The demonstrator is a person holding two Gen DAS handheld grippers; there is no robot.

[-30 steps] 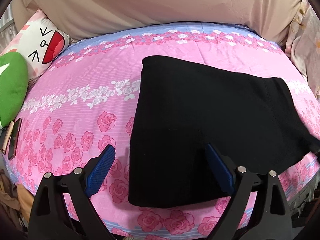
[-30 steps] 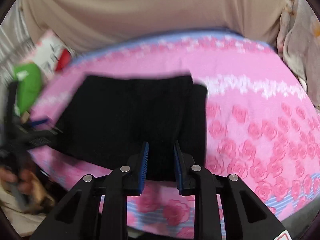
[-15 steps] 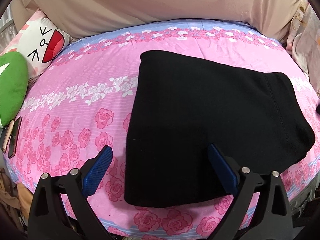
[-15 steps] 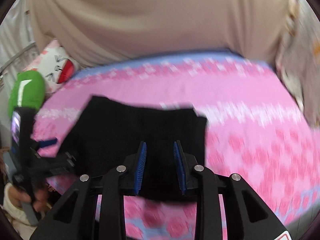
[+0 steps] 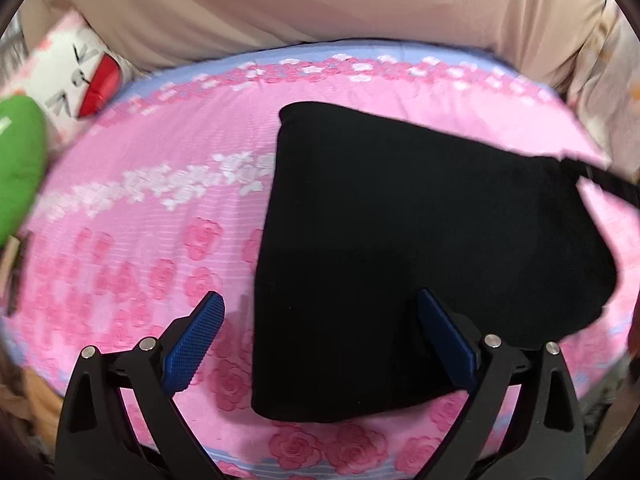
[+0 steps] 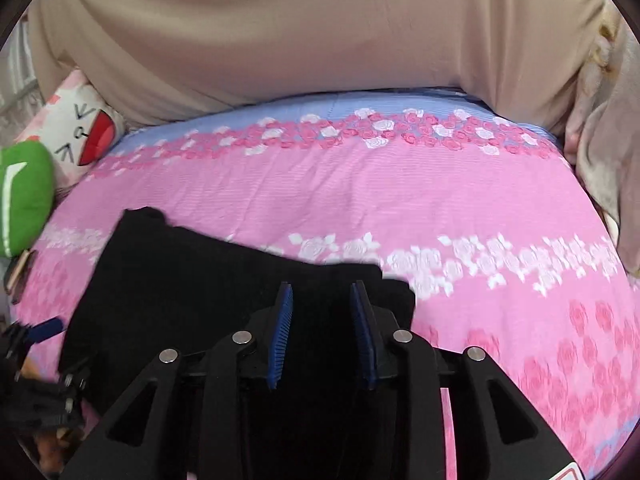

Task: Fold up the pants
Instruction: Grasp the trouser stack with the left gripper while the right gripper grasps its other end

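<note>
Left wrist view: the pants [image 5: 420, 248], black, lie as a compact folded block on the bed [image 5: 160, 216], toward its near edge and right of centre, with the pink rose sheet bare around them. The far right corner tapers and looks less square than the left side. The left hand-held gripper [image 5: 320, 328] hovers above the near left corner, jaws spread wide, one pad over the sheet and one over the cloth, nothing pinched.

In the right wrist view the right hand-held gripper [image 6: 322, 328] sits over the near right part of the pants [image 6: 192, 280]; its jaws are opening, and we see no cloth pressed between the pads.

We judge the fold is largely made and this is the let-go and tidy-up stage. To do it well, we would draw both tools clear without snagging the top layer, then check that the edges line up. The uneven right corner may want a light tug flat. A cartoon pillow [image 6: 84, 132] and a green cushion [image 6: 24, 196] sit well apart at the left.
</note>
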